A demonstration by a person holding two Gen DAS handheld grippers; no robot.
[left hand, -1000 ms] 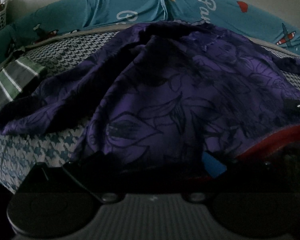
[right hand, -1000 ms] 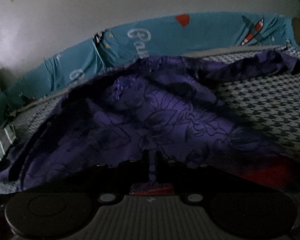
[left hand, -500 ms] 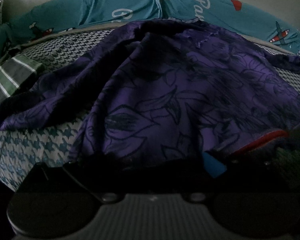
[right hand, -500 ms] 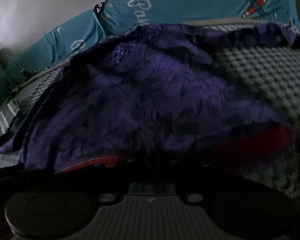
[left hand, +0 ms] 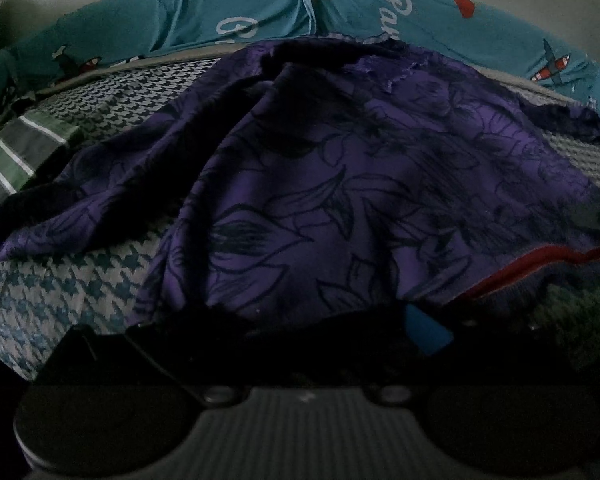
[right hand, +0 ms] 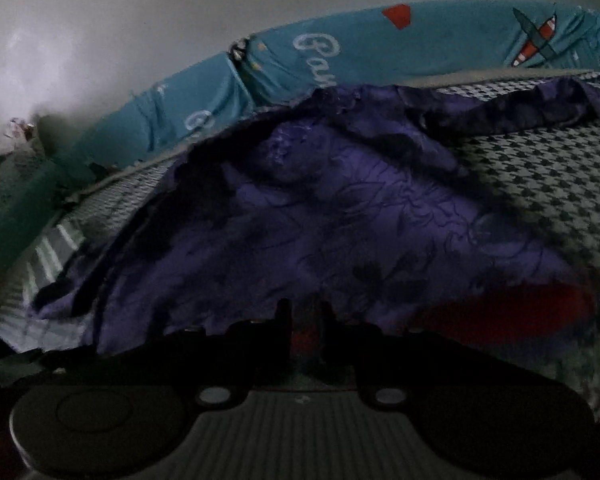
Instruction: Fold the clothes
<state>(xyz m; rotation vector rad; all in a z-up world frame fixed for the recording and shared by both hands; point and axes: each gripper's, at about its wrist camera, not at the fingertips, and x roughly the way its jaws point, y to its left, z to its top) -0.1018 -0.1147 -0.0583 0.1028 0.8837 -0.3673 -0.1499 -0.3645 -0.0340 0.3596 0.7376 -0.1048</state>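
I see 1 purple garment (left hand: 340, 184) with a dark floral line print and red lining, spread rumpled across the houndstooth bed cover (right hand: 548, 184), sleeve trailing left.

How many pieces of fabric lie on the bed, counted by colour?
Purple floral garment: 1
Green striped cloth: 1
Red-edged fabric under the purple one: 1
Total: 3

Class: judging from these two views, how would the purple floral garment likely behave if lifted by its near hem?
The purple garment would probably sag limply: it lies in soft folds and creases. It looks thin, so likely light. Its faint sheen in the right view suggests it may slip on the bedcover.
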